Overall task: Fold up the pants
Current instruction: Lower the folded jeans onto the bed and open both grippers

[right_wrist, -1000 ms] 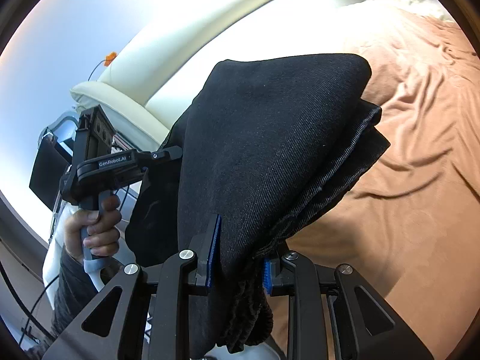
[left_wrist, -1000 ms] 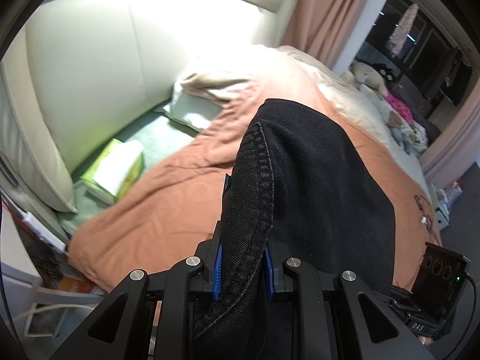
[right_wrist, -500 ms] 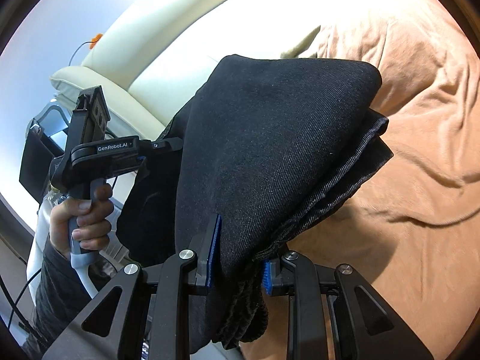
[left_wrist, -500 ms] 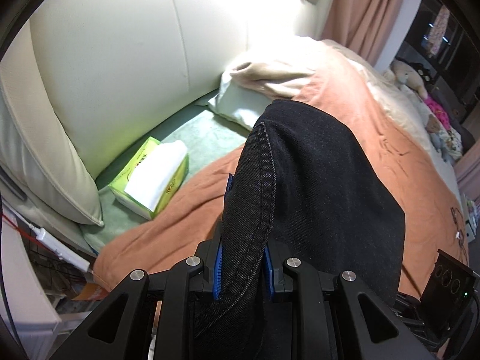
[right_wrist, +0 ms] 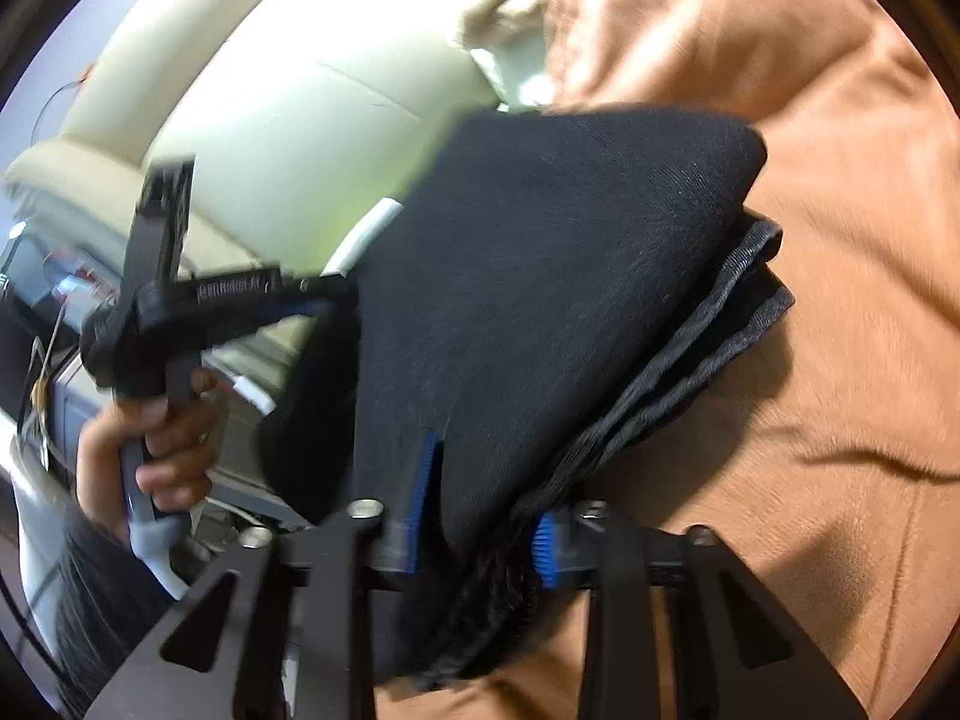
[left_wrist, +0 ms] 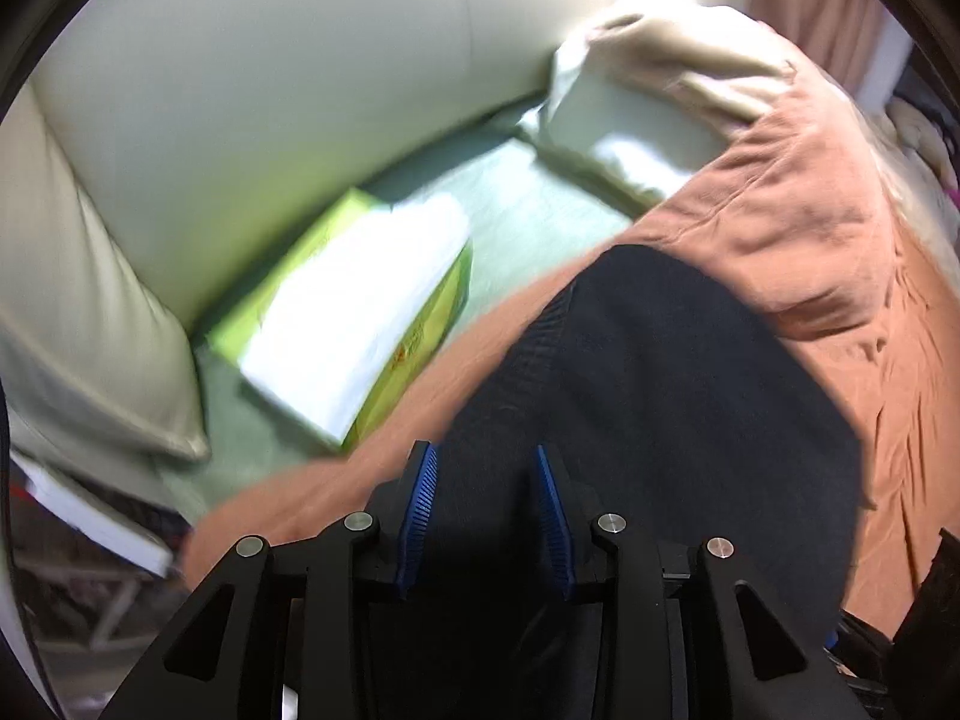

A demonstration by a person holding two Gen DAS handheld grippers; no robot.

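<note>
The folded black pants (left_wrist: 648, 420) lie low over the orange blanket (left_wrist: 840, 252) near the head of the bed. My left gripper (left_wrist: 485, 510) has its blue pads spread apart, with the dark cloth lying between and below them. In the right wrist view the pants (right_wrist: 540, 300) form a thick folded stack with layered edges at the right. My right gripper (right_wrist: 480, 516) has its pads wider apart around the stack's near edge; whether they still pinch it is unclear. The left gripper (right_wrist: 336, 294) shows there too, held by a hand at the left.
A green tissue box (left_wrist: 354, 318) lies on the pale green sheet (left_wrist: 540, 204) by the cream headboard (left_wrist: 270, 90). A pillow (left_wrist: 630, 144) sits beyond it. A cream cushion (left_wrist: 78, 324) is at the left. The blanket (right_wrist: 810, 480) spreads to the right.
Both grippers dropped toward the bed with the pants. The left jaws have opened off the cloth. The right jaws have widened. The view is blurred by motion.
</note>
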